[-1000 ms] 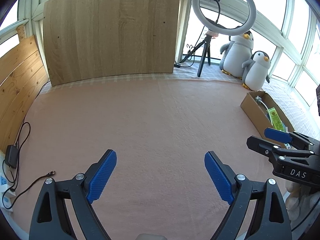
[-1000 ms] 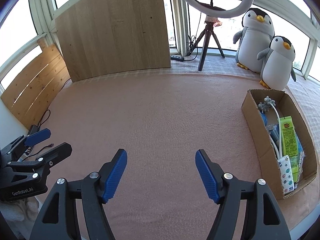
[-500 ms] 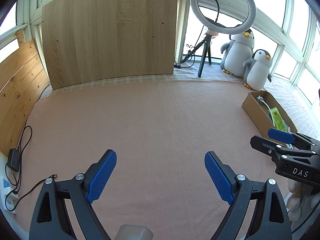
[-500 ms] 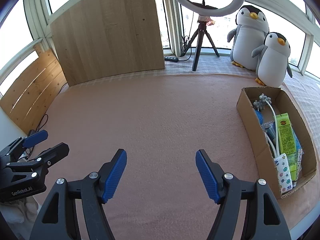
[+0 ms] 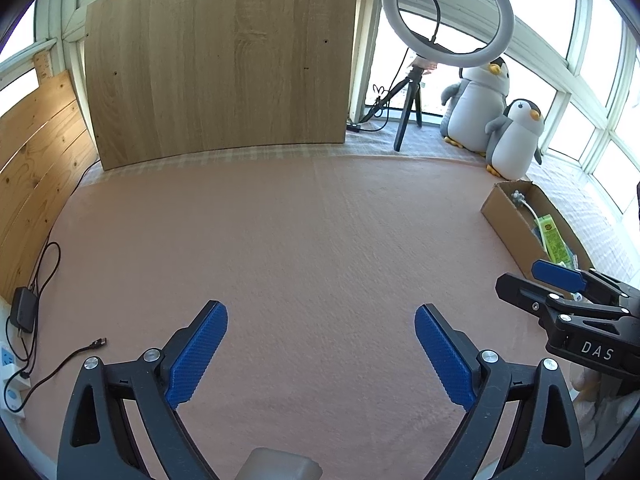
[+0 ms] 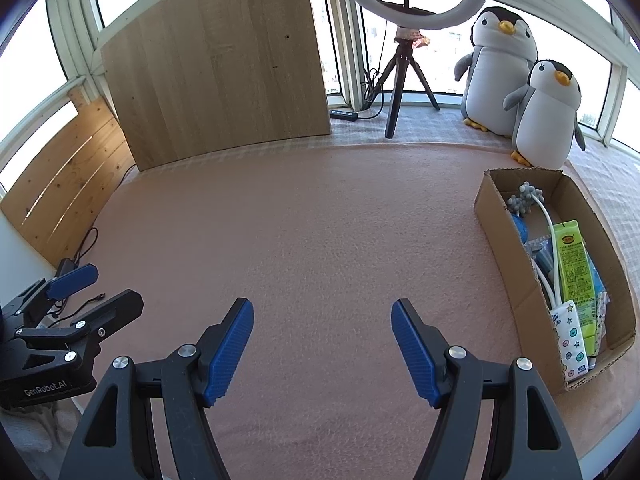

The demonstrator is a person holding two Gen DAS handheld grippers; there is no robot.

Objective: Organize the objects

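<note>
A cardboard box (image 6: 498, 236) lies at the right on the pink cloth (image 6: 320, 220). In it are a green drink carton (image 6: 574, 268), a white patterned pack (image 6: 570, 338), a white cable with a grey knobbly end (image 6: 524, 200) and blue items. My right gripper (image 6: 322, 320) hangs open above bare cloth, left of the box. My left gripper (image 5: 320, 326) is open too, over bare cloth, with the box (image 5: 508, 216) far to its right. Each gripper shows in the other's view: the right one (image 5: 536, 280) at the right edge, the left one (image 6: 100, 284) at the left edge.
Two plush penguins (image 6: 520, 80) and a ring light on a tripod (image 6: 400, 92) stand at the back by the windows. A wooden board (image 6: 216, 68) leans at the back, wooden slats (image 6: 64, 180) at the left. A charger and black cable (image 5: 28, 316) lie at the left edge.
Both grippers have drawn back and tilted up a little, so the box and penguins sit slightly farther off. Both stay open and hold nothing.
</note>
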